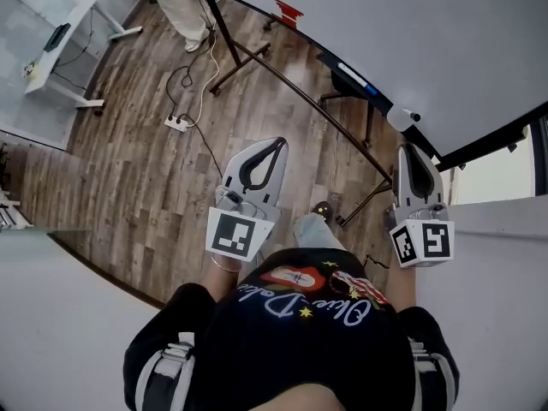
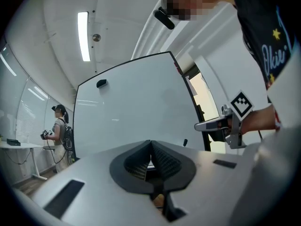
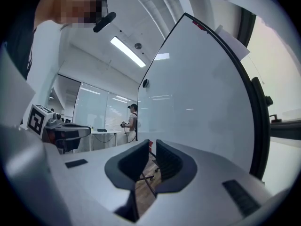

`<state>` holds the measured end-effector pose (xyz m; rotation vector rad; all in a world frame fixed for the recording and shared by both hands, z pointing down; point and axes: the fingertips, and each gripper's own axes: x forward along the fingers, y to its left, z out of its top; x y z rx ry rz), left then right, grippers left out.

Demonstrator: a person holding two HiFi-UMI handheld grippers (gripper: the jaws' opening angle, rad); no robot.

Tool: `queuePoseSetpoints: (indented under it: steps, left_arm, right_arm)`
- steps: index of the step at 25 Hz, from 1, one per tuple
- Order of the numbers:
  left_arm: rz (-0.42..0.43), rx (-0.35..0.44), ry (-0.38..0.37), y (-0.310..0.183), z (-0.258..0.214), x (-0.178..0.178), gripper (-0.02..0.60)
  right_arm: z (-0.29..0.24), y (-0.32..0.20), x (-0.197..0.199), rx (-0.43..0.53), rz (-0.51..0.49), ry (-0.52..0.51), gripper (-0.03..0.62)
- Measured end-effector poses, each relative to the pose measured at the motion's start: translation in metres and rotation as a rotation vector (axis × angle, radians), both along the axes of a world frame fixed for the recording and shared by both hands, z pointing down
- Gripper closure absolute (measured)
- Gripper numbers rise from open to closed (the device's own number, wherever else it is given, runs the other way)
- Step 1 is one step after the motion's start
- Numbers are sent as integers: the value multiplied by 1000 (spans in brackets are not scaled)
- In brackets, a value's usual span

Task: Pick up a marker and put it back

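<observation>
Holds left gripper (image 1: 276,144) pinched together, right gripper (image 1: 409,151) narrowly parted, both empty, facing whiteboard (image 1: 428,32); power strip (image 1: 176,123) beyond.

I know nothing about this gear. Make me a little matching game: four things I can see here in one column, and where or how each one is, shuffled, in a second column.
Things
1. left gripper
2. right gripper
3. power strip
4. marker

Place or state
A. lies on the wooden floor
B. jaws a little apart, nothing between them
C. lies on the tray along the whiteboard
D. jaws together, nothing held

Pairs: 1-D, 2-B, 3-A, 4-C
</observation>
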<state>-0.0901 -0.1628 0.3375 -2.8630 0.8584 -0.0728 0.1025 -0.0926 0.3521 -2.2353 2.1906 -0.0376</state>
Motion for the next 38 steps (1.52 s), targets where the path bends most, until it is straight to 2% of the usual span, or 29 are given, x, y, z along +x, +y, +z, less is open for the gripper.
queuePoseSetpoints:
  steps: [9,17,31,38]
  left_arm:
    - [103,1,-4,-30,-3,63,578]
    - [197,10,-14,-44,-1,110,578]
    - [251,44,-39,-79,1,149,578]
    - [268,29,-31,-90,7,158,577]
  right_arm:
    - [4,-15,51,-21,89,7,548]
    - [22,-28,85,-82,147,22,516]
    - [64,-64,102,-175,174,41,493]
    - [78,-69,109,-200,218,73,493]
